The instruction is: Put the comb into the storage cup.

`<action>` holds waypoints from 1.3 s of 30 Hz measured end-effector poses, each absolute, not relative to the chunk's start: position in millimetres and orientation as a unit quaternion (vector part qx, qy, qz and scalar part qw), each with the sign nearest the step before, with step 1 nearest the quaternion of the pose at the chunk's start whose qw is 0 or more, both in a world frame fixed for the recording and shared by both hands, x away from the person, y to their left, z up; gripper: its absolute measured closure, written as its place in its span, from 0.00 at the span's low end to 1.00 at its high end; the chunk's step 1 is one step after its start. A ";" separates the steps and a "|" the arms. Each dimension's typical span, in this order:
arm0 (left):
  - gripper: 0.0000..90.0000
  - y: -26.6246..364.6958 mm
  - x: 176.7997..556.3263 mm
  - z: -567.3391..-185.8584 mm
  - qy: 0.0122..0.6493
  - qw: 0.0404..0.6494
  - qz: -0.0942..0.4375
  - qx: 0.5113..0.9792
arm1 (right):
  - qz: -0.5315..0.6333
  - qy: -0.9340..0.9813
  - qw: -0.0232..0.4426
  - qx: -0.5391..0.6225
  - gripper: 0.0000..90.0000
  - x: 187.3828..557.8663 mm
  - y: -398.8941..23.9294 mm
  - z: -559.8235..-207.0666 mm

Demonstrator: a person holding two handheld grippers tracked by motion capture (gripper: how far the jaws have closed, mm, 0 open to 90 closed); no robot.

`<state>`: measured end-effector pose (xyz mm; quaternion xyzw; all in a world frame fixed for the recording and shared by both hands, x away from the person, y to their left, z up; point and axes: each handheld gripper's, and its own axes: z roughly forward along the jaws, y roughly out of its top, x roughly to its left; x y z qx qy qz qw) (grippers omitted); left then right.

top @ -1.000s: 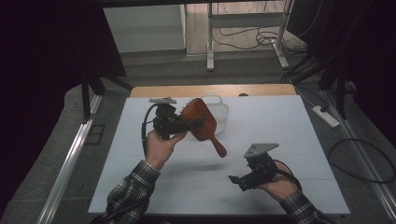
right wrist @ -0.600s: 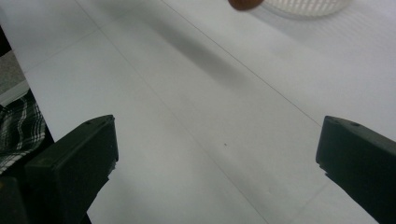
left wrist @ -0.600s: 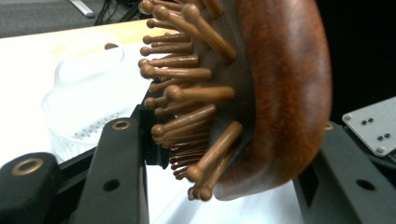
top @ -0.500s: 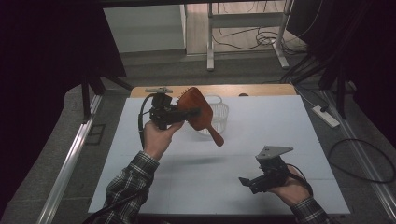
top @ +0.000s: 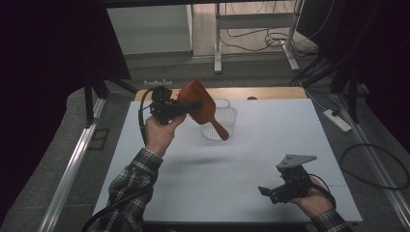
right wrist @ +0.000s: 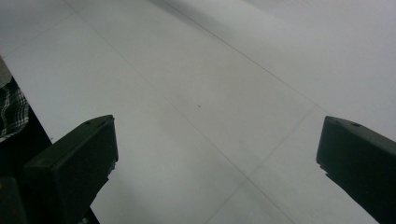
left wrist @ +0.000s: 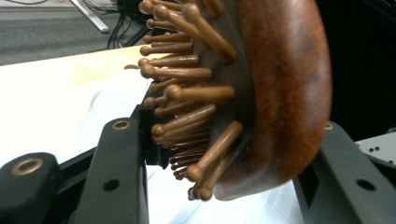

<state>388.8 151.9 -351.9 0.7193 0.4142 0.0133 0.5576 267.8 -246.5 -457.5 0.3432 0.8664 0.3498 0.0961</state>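
Hairbrush (top: 198, 102), a reddish-brown wooden paddle one, is up in the air over the far part of the counter (top: 251, 159), pinched by the left gripper (top: 186, 106). From the high view the brush head sits right at the gripper and the handle slopes down and away to the right, ending in front of a clear plastic basket (top: 223, 126) that stands on the counter near the back edge. Can't tell if the handle tip is touching the basket or just hanging in front of it.

Left gripper view is the fun one: the hairbrush (left wrist: 261, 93) is right in the lens, wooden bristle pins with little round tips pointing left, smooth rounded back on the right. The two black jaws sit on either side of the head, one against the bristle side and one against the back, so it's clamped across the head, not the handle.

Right gripper (top: 270, 192) is low down at the near right corner of the counter, held in the person's right hand, well apart from the brush and basket. In the right gripper view its jaws are spread wide with nothing between them, only the bare white counter (right wrist: 210, 93) beyond. A bit of plaid sleeve (right wrist: 11, 112) pokes in at the left edge there.
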 end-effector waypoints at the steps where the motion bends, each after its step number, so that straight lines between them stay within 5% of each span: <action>1: 0.59 152.6 389.6 -350.7 0.415 0.558 0.015 0.718 | 0.350 0.865 0.094 0.347 0.00 267.4 -249.0 -457.8; 39: 0.59 153.0 428.4 -348.1 0.458 0.560 0.052 0.688 | 0.342 0.833 0.124 0.416 0.00 234.3 -303.6 -457.2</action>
